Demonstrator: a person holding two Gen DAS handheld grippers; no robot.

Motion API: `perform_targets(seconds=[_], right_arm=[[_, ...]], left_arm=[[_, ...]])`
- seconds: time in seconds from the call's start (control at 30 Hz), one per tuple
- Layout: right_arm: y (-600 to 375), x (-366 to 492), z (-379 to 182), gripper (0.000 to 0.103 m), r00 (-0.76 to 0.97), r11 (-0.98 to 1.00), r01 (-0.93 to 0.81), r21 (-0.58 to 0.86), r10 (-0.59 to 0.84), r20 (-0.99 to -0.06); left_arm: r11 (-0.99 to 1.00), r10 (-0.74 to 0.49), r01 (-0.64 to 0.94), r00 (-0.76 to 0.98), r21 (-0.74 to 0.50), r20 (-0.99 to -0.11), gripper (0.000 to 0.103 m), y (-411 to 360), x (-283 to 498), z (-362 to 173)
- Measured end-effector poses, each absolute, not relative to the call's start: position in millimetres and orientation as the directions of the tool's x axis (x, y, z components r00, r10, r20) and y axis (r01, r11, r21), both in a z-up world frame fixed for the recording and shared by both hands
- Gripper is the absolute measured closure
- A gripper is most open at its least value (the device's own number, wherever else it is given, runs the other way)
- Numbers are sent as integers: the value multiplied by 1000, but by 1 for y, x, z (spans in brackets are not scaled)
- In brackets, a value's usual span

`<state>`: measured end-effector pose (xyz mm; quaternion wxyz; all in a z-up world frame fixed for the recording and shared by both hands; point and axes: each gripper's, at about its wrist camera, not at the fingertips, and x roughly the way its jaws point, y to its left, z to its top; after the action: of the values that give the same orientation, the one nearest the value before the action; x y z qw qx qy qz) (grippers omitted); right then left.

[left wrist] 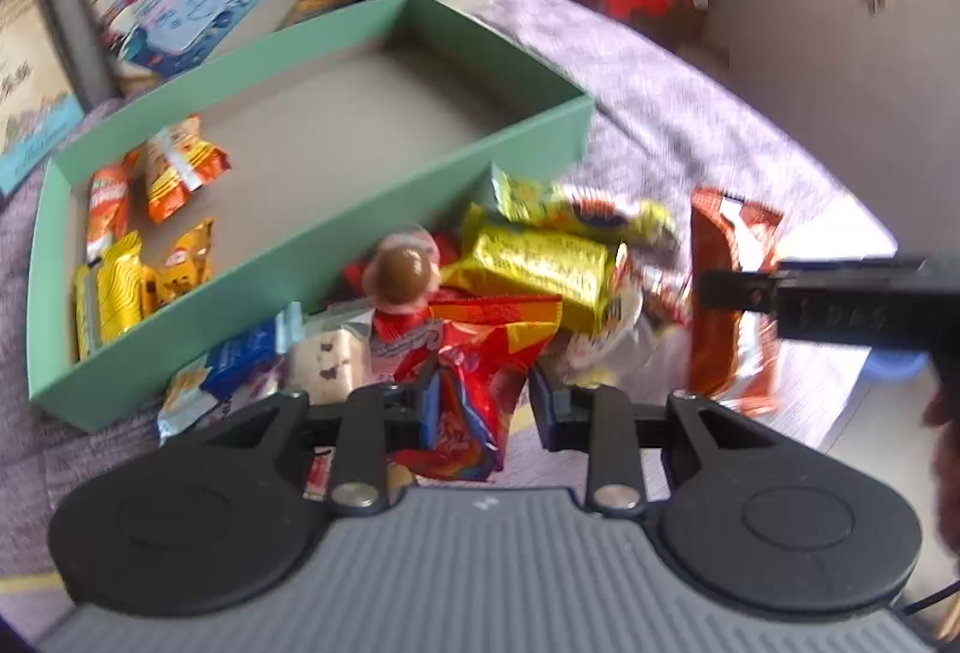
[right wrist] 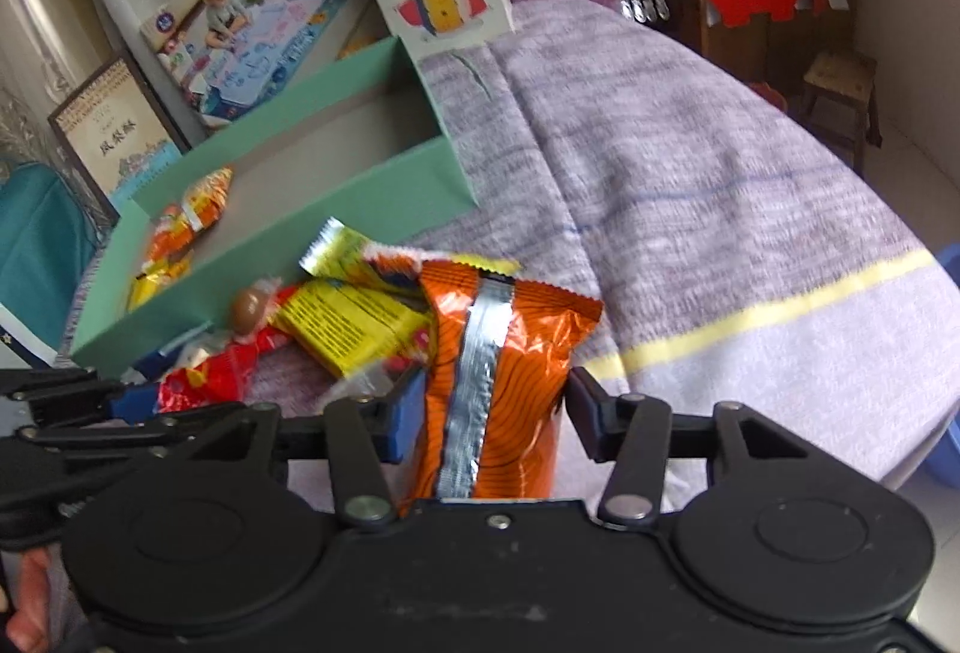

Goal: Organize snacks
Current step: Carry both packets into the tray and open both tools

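Left wrist view: our left gripper (left wrist: 477, 398) has its jaws around a red packet (left wrist: 474, 353) at lower centre, though we cannot tell whether both pads press it. Behind it, a pile of snacks (left wrist: 540, 263) lies against the near wall of the green box (left wrist: 252, 287), which fills the upper left and holds several orange and yellow packets (left wrist: 144, 227) at its left end. In the right wrist view, our right gripper (right wrist: 489, 413) has an orange packet (right wrist: 492, 371) between its fingers at lower centre; firm contact is unclear. Everything sits on a purple cloth (right wrist: 690, 185).
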<state>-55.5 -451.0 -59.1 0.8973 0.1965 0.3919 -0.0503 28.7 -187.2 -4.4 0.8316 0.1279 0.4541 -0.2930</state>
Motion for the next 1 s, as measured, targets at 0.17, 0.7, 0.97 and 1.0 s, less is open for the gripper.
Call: perform_targets(seconds=[0.17, 0.7, 0.97, 1.0], right_arm=[[-449, -49, -43, 56, 702, 911, 213, 354, 109, -704], [-455, 24, 15, 58, 745, 913, 106, 393, 188, -640], [-438, 147, 30, 58, 691, 959, 10, 284, 199, -695], [-435, 162, 27, 58, 679, 963, 8, 268, 191, -709]], left_arm=[[808, -425, 577, 434, -117, -794, 74, -175, 34, 22], [849, -441, 510, 543, -137, -715, 74, -169, 102, 59], [878, -389, 466, 562, -109, -730, 74, -200, 184, 45], [881, -382, 461, 558, -108, -737, 74, -205, 192, 40]])
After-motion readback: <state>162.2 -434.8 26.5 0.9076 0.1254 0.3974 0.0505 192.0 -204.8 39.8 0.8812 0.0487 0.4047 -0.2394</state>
